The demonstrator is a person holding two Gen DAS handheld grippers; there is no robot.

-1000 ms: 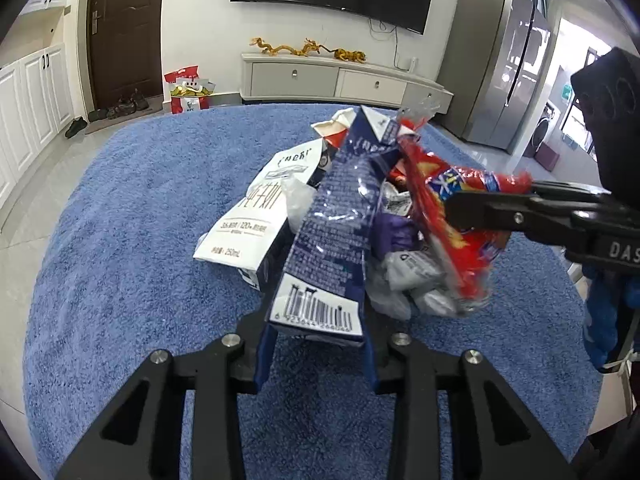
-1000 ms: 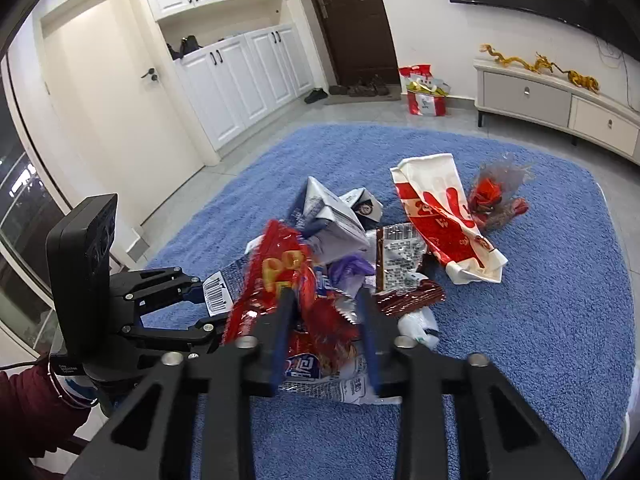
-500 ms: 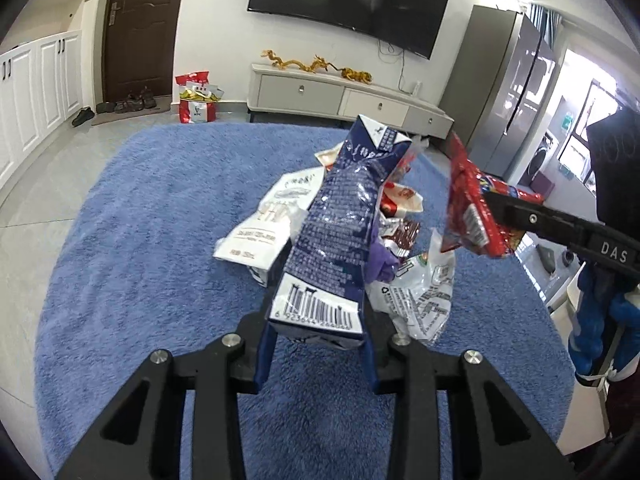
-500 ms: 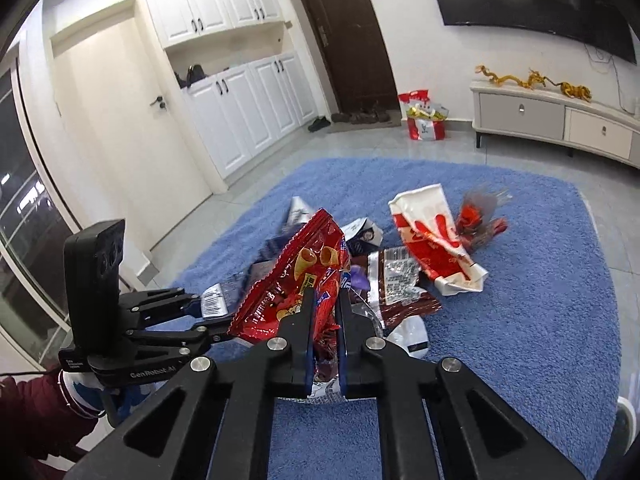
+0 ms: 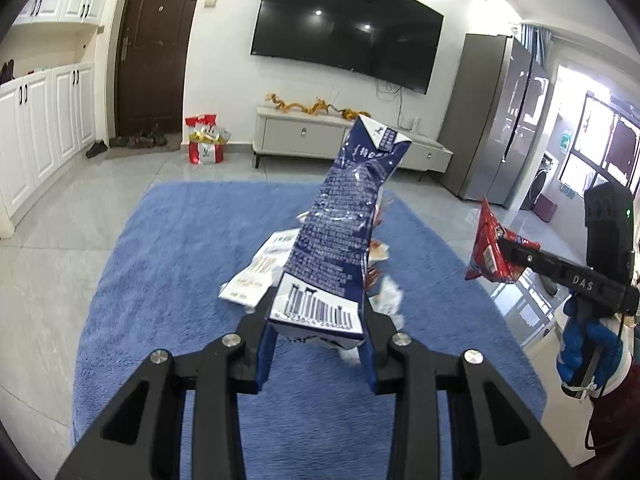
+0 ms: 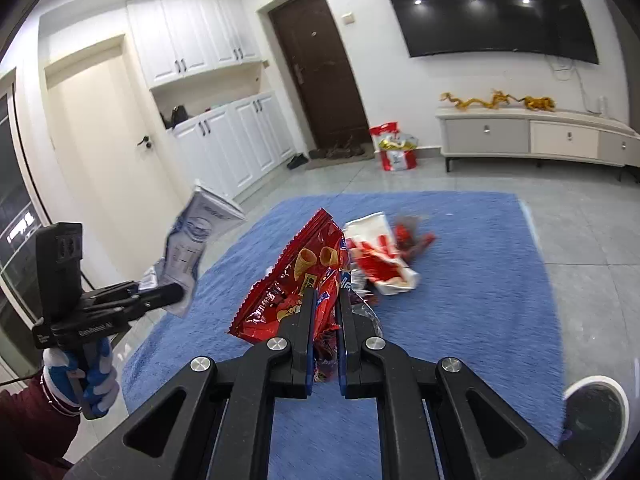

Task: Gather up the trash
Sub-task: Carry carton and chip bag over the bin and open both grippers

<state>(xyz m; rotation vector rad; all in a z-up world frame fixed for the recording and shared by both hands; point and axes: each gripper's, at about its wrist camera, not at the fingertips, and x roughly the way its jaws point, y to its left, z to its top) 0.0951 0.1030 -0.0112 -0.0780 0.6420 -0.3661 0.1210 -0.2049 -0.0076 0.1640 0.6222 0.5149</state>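
Note:
My left gripper (image 5: pixel 318 316) is shut on a crumpled dark blue carton (image 5: pixel 344 232) and holds it high above the blue rug (image 5: pixel 180 280). It also shows in the right wrist view (image 6: pixel 192 248). My right gripper (image 6: pixel 325 304) is shut on a red snack bag (image 6: pixel 292 292), also lifted, and seen at the right in the left wrist view (image 5: pixel 490 252). More trash lies on the rug: a white milk carton (image 5: pixel 256 280), a red-and-white wrapper (image 6: pixel 380 260) and a small red wrapper (image 6: pixel 412 236).
A white bin (image 6: pixel 596 412) stands at the rug's near right corner in the right wrist view. A TV cabinet (image 5: pixel 304 140), a fridge (image 5: pixel 492 120) and a red bag (image 5: pixel 204 144) by the door stand beyond the rug.
Both grippers have risen well above the rug with their loads, and the trash pile now lies far below. The right gripper closed tight on the red bag.

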